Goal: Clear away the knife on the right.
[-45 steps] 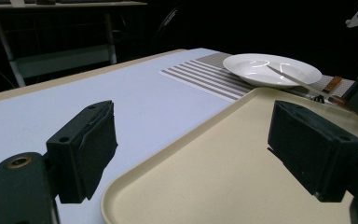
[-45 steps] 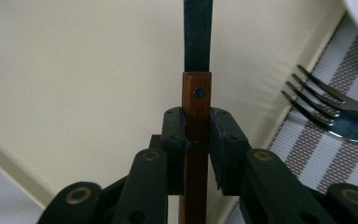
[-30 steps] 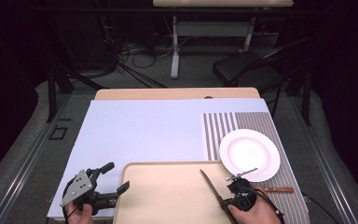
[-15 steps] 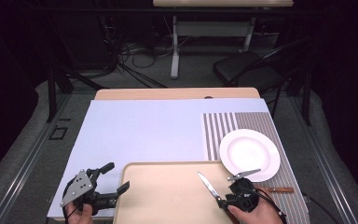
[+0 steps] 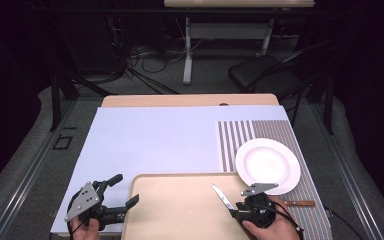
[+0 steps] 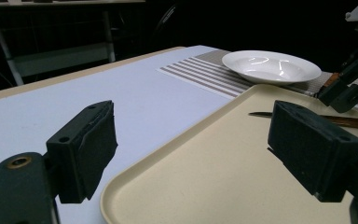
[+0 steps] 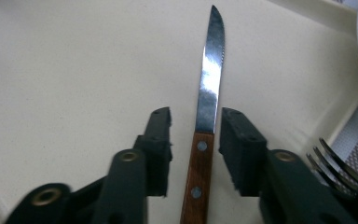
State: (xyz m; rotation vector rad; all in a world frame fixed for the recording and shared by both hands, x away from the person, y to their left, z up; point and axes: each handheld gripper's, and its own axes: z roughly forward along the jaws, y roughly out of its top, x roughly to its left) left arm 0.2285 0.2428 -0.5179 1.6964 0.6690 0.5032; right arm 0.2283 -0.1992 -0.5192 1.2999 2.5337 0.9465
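right gripper view: knife between parted right tool jaws, seemingly untouched

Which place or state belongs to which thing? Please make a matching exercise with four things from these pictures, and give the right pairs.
Things:
1. knife
2. plate
3. fork
4. left gripper

Places or states:
A. on the striped mat, empty
B. open, at the tray's left edge
C. tines showing at the right edge of the right gripper view
D. on the tray, handle between the right gripper's open jaws

Pairs: 1-D, 2-A, 3-C, 4-B
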